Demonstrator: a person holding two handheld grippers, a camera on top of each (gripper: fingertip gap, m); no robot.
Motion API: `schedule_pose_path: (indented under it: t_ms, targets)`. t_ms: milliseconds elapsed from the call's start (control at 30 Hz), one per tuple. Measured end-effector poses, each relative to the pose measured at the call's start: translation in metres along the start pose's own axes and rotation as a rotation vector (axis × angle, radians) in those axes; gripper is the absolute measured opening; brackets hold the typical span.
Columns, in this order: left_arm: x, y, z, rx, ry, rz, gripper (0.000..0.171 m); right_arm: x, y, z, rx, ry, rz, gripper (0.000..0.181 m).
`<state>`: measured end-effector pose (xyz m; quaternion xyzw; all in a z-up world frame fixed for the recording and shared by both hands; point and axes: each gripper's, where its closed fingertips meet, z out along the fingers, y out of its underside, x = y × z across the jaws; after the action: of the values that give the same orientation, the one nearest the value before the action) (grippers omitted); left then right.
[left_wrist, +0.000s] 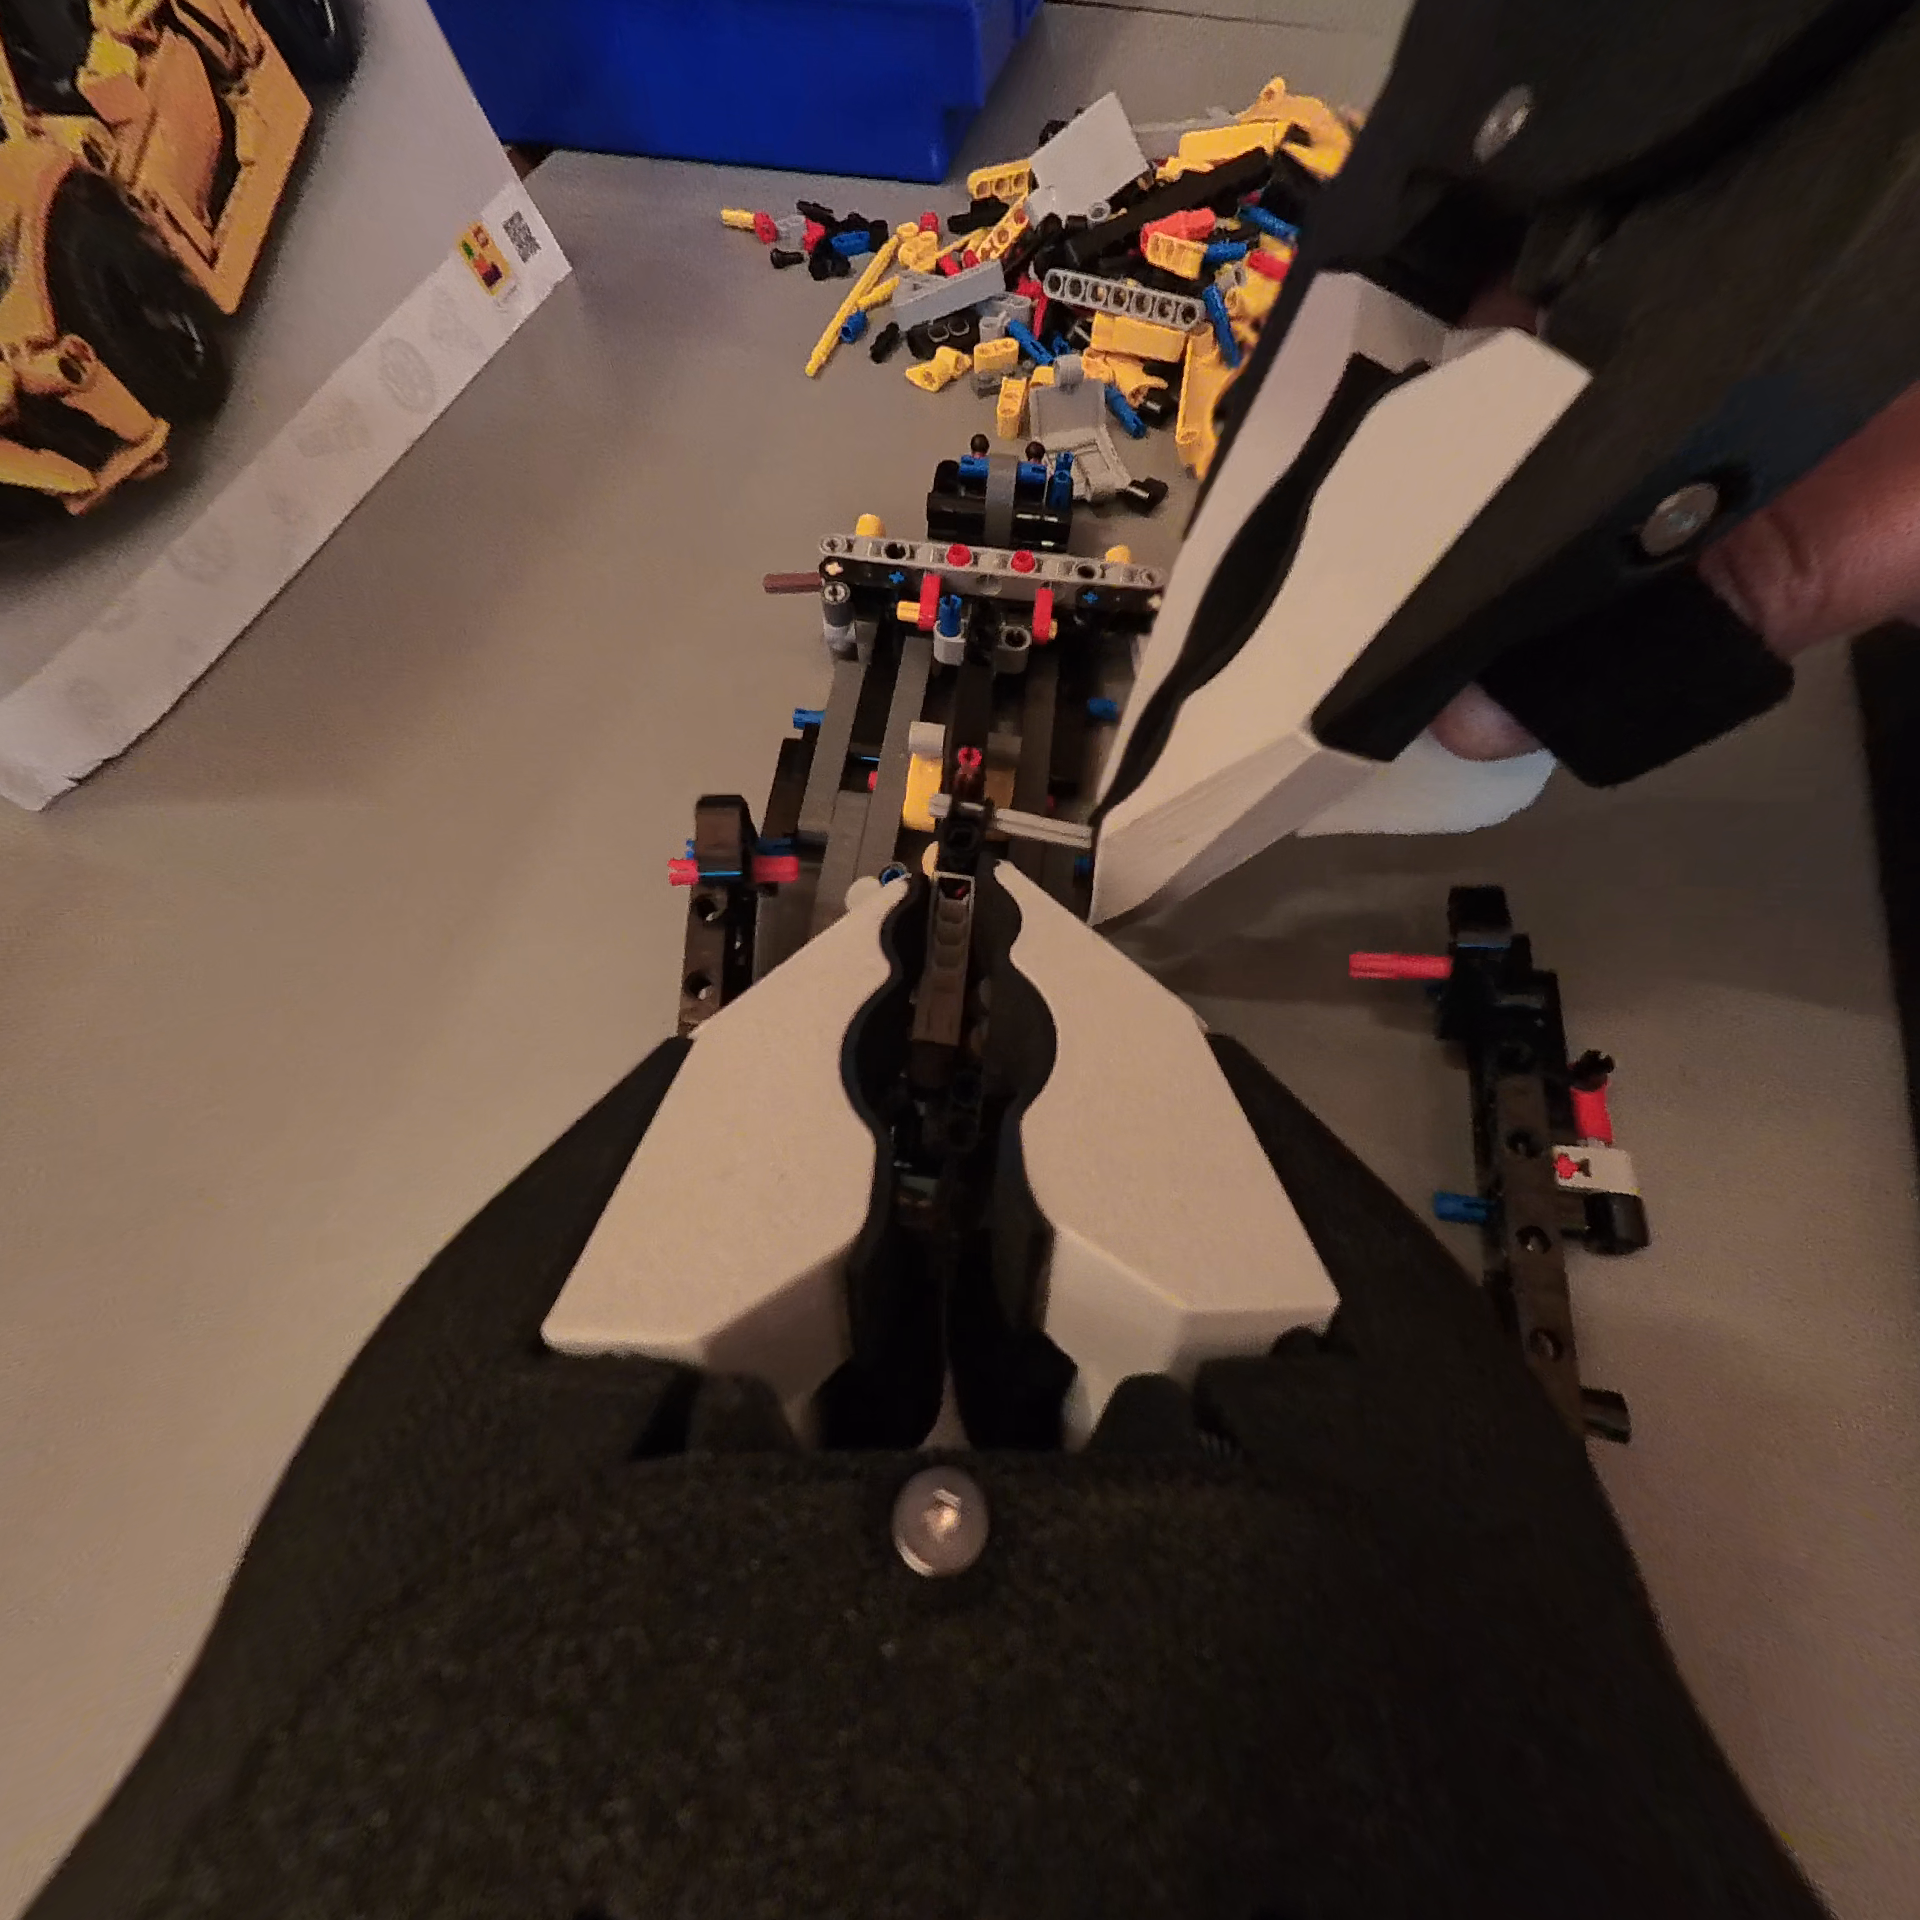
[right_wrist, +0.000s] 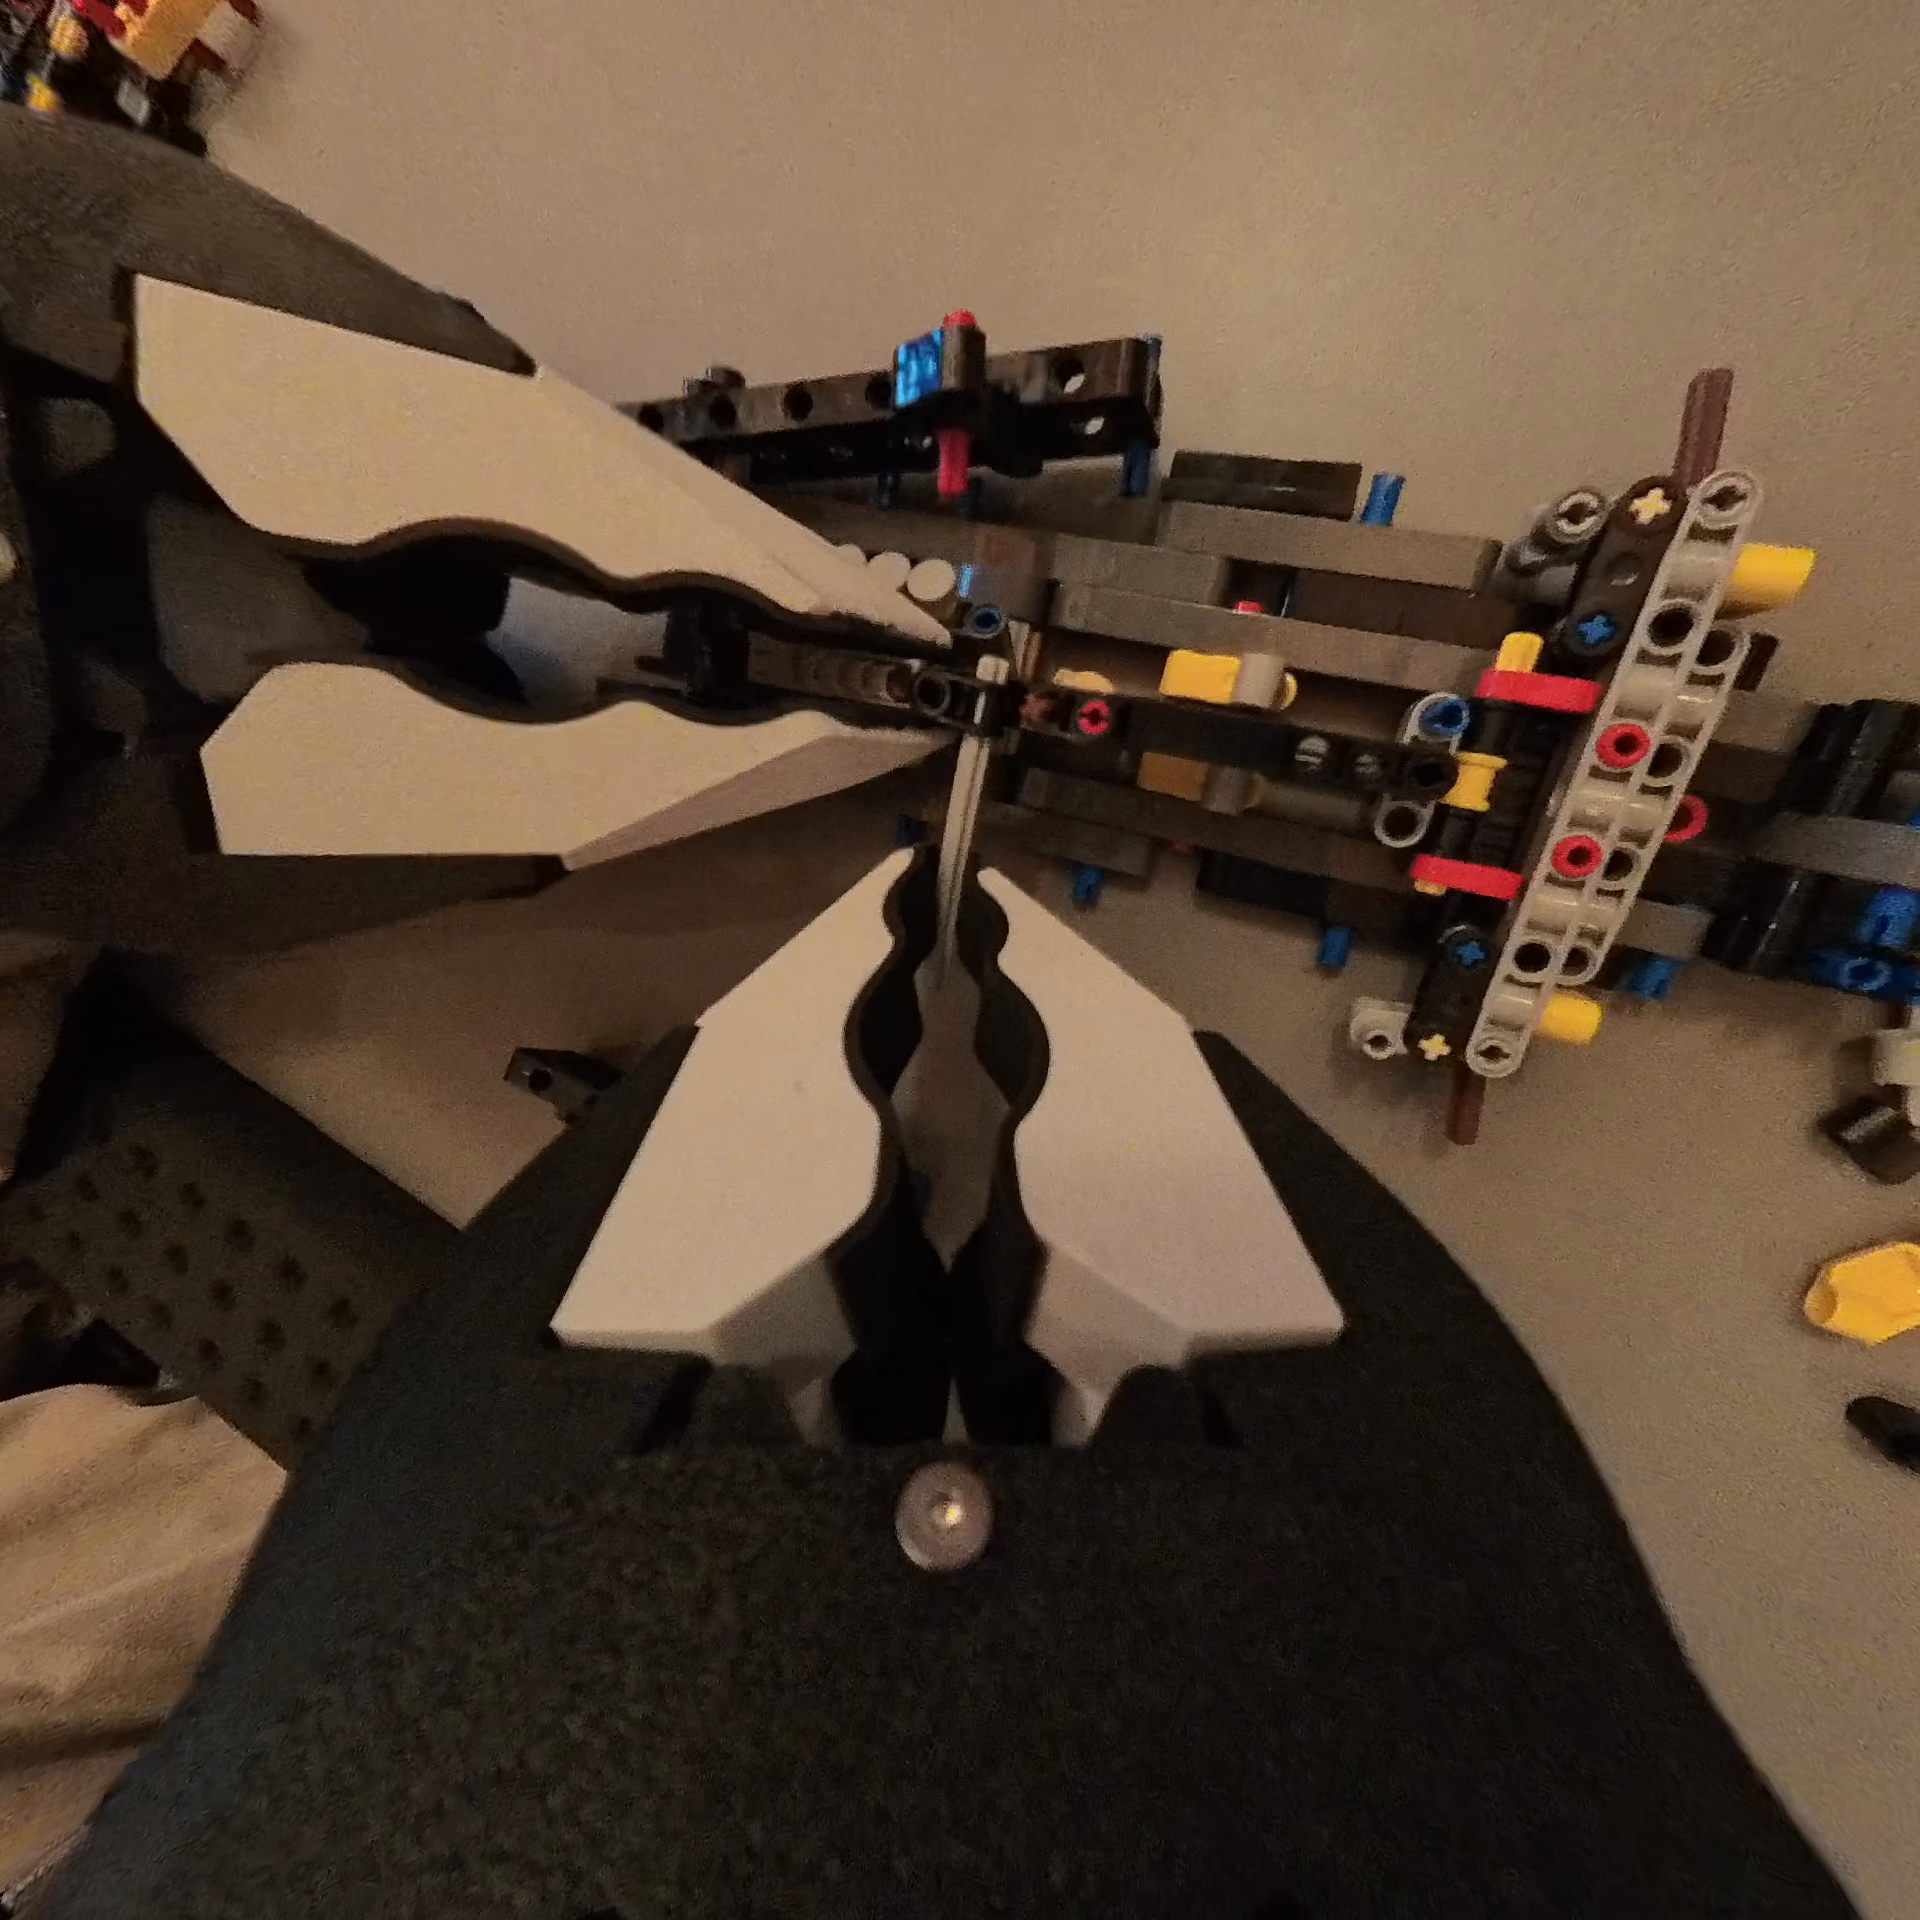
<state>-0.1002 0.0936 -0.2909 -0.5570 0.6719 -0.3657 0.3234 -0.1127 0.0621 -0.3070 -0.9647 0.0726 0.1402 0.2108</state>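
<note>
Left gripper: the left gripper (left_wrist: 961, 883) has its white fingers (left_wrist: 769, 1132) closed on a black beam (left_wrist: 948, 966) that runs up between them toward 12 o'clock; in the right wrist view it (right_wrist: 951, 686) comes in from 9 o'clock, clamped on that same beam (right_wrist: 831, 681).

Right gripper: the right gripper (right_wrist: 948, 868) is nearly closed, its tips pinching the lower end of a thin grey axle (right_wrist: 961, 831) that rises toward 12 o'clock; in the left wrist view it (left_wrist: 1096, 862) reaches down from 2 o'clock, held in a hand (left_wrist: 1808, 551).

Axle: its top end meets the black beam right at the left gripper's tips; in the left wrist view it (left_wrist: 1039, 828) sticks out toward 3 o'clock from the beam's end.

Chassis: a long dark brick-built frame (left_wrist: 935, 717) lies on the grey table (left_wrist: 416, 831), just beyond the left gripper's tips at 12 o'clock; a grey cross beam (left_wrist: 987, 556) with red pins caps its far end.

Loose assemblies: a short black beam piece (left_wrist: 717, 914) lies at 10 o'clock of the left gripper tips, touching the frame's side; another black strip (left_wrist: 1527, 1122) lies well apart at 3 o'clock.

Far: a pile of yellow, black and blue parts (left_wrist: 1091, 291) at 1 o'clock, a printed box (left_wrist: 208, 364) at 10 o'clock, a blue bin (left_wrist: 748, 73) at 12 o'clock.
</note>
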Motion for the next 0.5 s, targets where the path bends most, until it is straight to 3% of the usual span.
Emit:
schedule_pose_path:
  t_ms: [67,100,167,200,267,367,433,500]
  targets:
    - [-0.038,0.004,-0.004,-0.010,-0.169,-0.012,0.009,-0.010,0.029,0.006,-0.150,-0.053,-0.035,0.003]
    - [-0.057,0.006,-0.009,-0.004,-0.190,-0.063,0.008,-0.010,0.035,0.010,-0.139,-0.054,-0.033,0.003]
    - [-0.058,0.008,-0.012,0.037,-0.069,-0.174,0.008,0.004,0.019,-0.004,0.025,-0.025,0.003,0.003]
    - [-0.056,0.008,-0.013,0.038,-0.067,-0.143,0.008,0.006,0.005,-0.017,0.114,-0.044,-0.003,0.002]
    - [-0.054,0.008,-0.012,0.023,-0.087,-0.064,0.008,0.016,0.002,-0.028,0.116,-0.046,-0.032,0.003]
    - [-0.052,0.007,-0.011,0.059,-0.005,-0.102,0.008,0.035,-0.003,-0.044,0.166,-0.050,-0.104,0.003]
    - [-0.047,0.007,-0.014,0.073,0.063,-0.127,0.008,0.069,-0.004,-0.067,0.230,0.028,-0.117,0.003]
    - [-0.043,0.007,-0.014,0.072,0.082,-0.093,0.008,0.132,0.008,-0.091,0.216,0.212,-0.085,0.003]
